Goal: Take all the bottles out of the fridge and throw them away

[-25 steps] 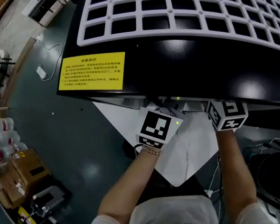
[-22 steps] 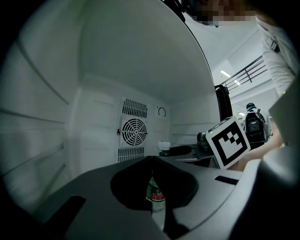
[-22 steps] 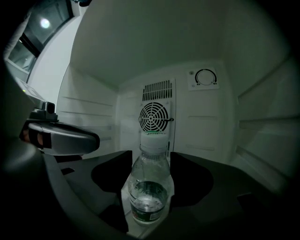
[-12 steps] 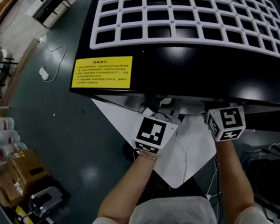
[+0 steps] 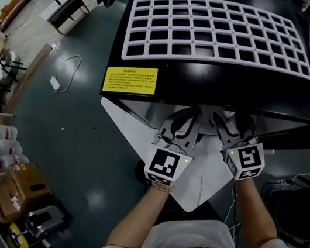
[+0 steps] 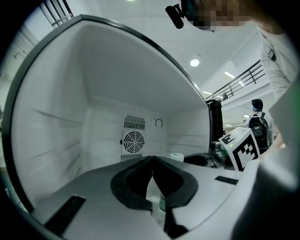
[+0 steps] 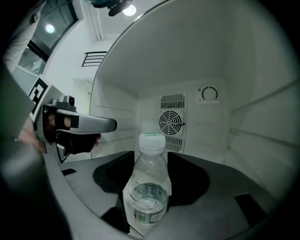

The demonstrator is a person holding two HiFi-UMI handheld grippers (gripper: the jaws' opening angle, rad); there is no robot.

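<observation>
Nearest, the right tongs [image 7: 150,157] straddle an upright water bottle [image 7: 149,192] at the fridge [image 7: 253,140] mouth. Their jaws have just been closing, pads not yet pinching, likely squaring up to lift it out. Alongside, the left tongs [image 6: 152,158] rest tip-to-tip — spare. Beyond, the fan grille [image 7: 170,123].

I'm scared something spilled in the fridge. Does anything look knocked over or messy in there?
Nothing stands out. The bottle stands upright with its cap on, a little water inside, and I see no puddle or mess on the walls of the fridge.
</observation>
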